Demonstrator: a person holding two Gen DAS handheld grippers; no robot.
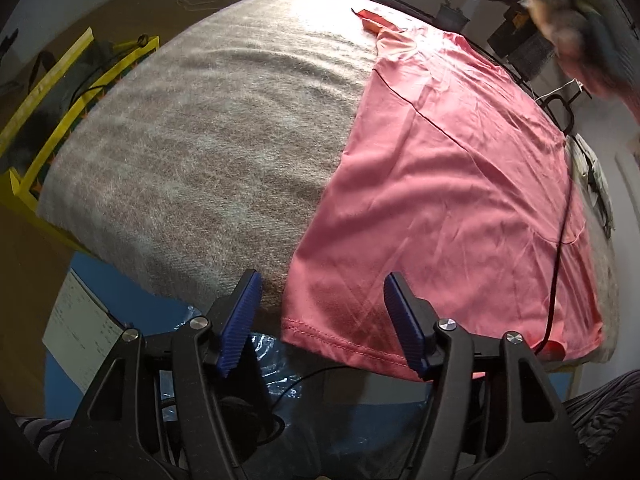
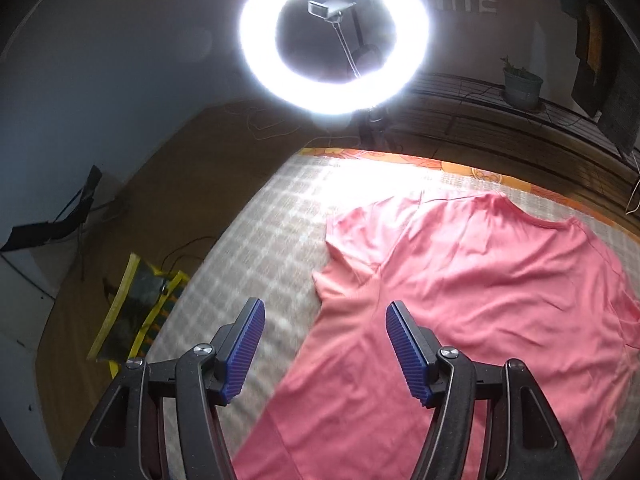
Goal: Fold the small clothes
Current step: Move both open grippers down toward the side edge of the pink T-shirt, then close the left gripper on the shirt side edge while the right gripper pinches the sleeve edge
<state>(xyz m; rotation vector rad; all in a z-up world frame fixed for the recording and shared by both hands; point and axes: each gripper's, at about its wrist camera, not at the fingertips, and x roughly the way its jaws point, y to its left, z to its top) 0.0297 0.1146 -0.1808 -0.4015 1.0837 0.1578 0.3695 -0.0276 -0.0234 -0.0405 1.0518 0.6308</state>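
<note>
While a grey blanket [image 1: 192,152] covers the bed's left side, the pink T-shirt [image 1: 448,200] lies flat on its right, the left gripper [image 1: 320,320] unclenched over its hem corner and the right gripper [image 2: 325,344] unclenched above a sleeve.

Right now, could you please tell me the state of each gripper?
Left gripper: open, over the pink cotton T-shirt hem, holding nothing.
Right gripper: open, holding nothing.

Grey blanket-covered bed [image 1: 200,140], pink shirt [image 1: 440,200] spread flat
</note>
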